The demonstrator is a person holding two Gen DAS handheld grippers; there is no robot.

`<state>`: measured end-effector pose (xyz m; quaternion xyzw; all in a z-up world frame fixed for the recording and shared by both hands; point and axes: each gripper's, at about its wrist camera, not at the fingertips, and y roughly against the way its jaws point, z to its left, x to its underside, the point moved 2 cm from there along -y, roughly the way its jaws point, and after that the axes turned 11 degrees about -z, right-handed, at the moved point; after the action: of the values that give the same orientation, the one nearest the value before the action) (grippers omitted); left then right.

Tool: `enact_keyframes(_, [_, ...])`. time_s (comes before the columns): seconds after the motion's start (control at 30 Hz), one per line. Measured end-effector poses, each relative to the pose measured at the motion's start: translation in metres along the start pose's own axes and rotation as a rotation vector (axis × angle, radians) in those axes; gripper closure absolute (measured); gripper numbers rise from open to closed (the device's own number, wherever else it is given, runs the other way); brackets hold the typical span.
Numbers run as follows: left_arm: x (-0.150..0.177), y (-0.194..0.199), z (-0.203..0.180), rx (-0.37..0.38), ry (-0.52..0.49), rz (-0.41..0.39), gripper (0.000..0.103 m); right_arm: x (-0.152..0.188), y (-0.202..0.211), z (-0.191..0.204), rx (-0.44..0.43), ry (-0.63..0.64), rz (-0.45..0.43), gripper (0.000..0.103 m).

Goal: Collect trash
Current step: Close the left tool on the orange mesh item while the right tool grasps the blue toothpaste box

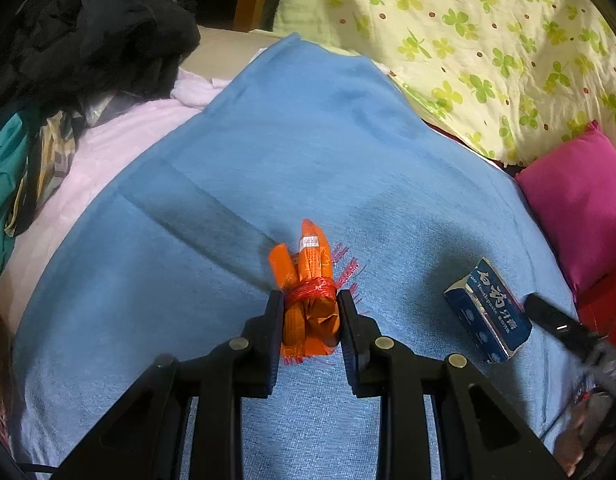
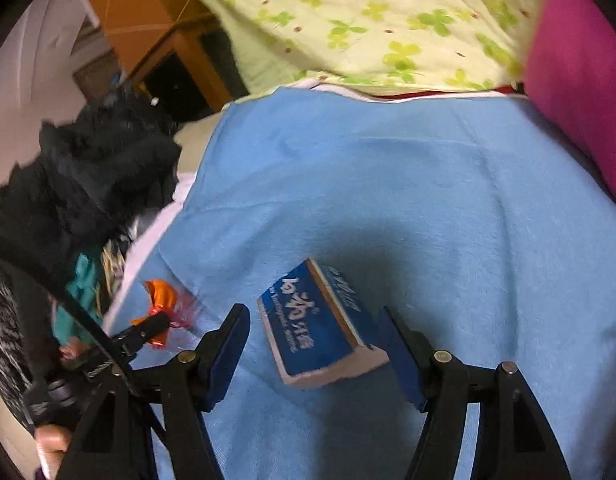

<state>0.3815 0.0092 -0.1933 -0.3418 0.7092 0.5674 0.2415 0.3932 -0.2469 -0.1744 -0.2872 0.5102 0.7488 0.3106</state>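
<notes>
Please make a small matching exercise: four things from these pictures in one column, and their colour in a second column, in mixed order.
Things:
1. wrapper bundle in the left gripper
2. toothpaste box
3. cushion
4. heap of clothing

Colours:
a. black
b. orange
c. magenta
d. dark blue with white writing

Pairs: 1-b, 2-d, 3-c, 4-a

1. The left claw (image 1: 310,312) is angling downward, its jaws pinching tight on an orange wrapper bundle (image 1: 308,280).
2. The right claw (image 2: 314,344) is tilting downward too, its jaws standing apart on either side of a blue toothpaste box (image 2: 320,328) without pressing it.
</notes>
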Motion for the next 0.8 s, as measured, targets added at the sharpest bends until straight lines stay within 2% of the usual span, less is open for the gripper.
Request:
enact_keyframes(0.17, [0.0, -0.002, 0.001, -0.003, -0.003, 0.006, 0.075, 0.014, -0.03, 0.011, 0.108, 0.12, 0.064, 0.033])
enact_keyframes(0.27, [0.001, -0.002, -0.001, 0.002, -0.011, 0.005, 0.075, 0.021, -0.03, 0.009, 0.122, 0.128, 0.048, 0.033])
enact_keyframes(0.4, [0.002, -0.002, -0.004, 0.003, -0.019, 0.007, 0.075, 0.027, -0.027, 0.007, 0.104, 0.116, 0.069, 0.033])
enact_keyframes(0.57, [0.0, -0.003, 0.0, 0.003, -0.014, 0.007, 0.075, 0.03, -0.021, 0.011, 0.016, 0.063, 0.082, 0.033])
enact_keyframes(0.8, [0.001, -0.005, -0.001, 0.003, -0.014, 0.013, 0.075, 0.034, -0.029, 0.015, 0.054, 0.059, 0.087, 0.03])
